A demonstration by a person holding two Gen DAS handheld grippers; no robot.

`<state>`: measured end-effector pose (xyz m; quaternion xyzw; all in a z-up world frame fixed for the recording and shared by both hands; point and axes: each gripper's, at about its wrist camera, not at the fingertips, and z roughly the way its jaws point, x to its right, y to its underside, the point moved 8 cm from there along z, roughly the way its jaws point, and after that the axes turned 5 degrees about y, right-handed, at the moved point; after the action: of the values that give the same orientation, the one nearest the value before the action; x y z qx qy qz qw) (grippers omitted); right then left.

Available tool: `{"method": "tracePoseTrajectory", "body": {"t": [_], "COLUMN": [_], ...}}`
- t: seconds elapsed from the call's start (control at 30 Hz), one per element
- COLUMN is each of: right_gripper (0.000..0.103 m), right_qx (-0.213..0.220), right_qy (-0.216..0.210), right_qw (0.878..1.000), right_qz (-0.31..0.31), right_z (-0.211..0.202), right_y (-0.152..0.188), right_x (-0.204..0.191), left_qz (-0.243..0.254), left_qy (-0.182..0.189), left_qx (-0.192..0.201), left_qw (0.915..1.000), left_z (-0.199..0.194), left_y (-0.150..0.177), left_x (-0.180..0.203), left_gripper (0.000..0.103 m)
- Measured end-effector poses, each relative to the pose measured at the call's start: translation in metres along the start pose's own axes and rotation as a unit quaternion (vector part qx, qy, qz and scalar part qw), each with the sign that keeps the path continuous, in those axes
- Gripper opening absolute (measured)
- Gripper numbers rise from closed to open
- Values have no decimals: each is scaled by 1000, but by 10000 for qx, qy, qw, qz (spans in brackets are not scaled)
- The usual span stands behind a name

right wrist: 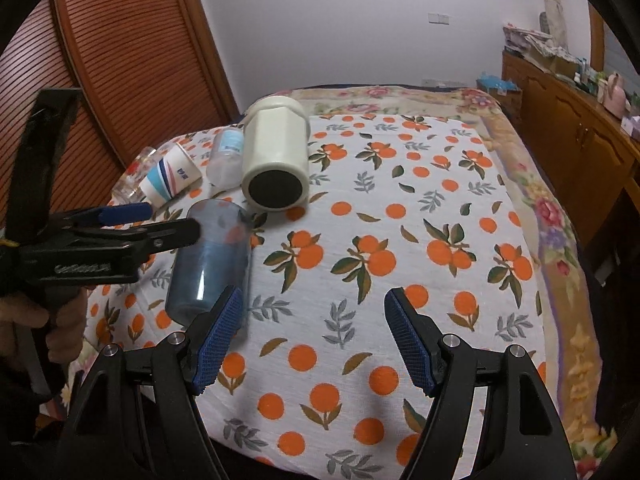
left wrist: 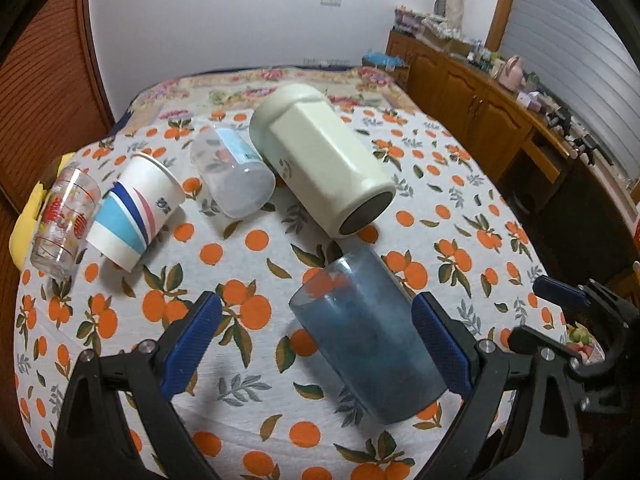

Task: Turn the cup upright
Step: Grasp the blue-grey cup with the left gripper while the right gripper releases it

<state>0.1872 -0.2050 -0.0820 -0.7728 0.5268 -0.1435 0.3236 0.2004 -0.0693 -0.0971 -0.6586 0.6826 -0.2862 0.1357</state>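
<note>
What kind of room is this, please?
Probably a bedroom at home: the cups lie on a bed-like surface with an orange-print cloth over a floral blanket, beside a cluttered wooden sideboard and a slatted wooden door.

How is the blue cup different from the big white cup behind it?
The blue cup is see-through and smooth; the white cup is solid, with flat facets along its sides. The blue cup looks slimmer, the white cup fatter. The blue cup lies between the open fingers of the left gripper; the white cup lies farther back, with no gripper around it. Both lie on their sides on the orange-print tablecloth.
</note>
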Motion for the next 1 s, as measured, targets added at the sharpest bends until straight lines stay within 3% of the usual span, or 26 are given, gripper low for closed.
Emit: {"method": "tracePoseTrajectory", "body": {"t": [0.4, 0.57, 0.93, 1.0], "right_gripper": [75, 75, 75, 75], "right_qx": [110, 120, 73, 81], "right_qy": [-122, -102, -87, -79], "right_qw": [9998, 9998, 9999, 9998], "right_qz": [87, 73, 117, 133], "right_z": [-3, -5, 0, -1], "right_y": [0, 1, 3, 3], "right_x": [0, 0, 3, 4], "left_qz": [-511, -713, -960, -927], "left_qy": [167, 449, 1159, 1175], "left_qx": [-855, -1132, -1531, -1472], "left_qw": [9949, 9900, 9767, 9777], "left_z": [25, 30, 45, 45], "left_y": [-2, 4, 11, 9], "left_x": [-2, -1, 15, 15], "left_gripper": [97, 97, 76, 73]}}
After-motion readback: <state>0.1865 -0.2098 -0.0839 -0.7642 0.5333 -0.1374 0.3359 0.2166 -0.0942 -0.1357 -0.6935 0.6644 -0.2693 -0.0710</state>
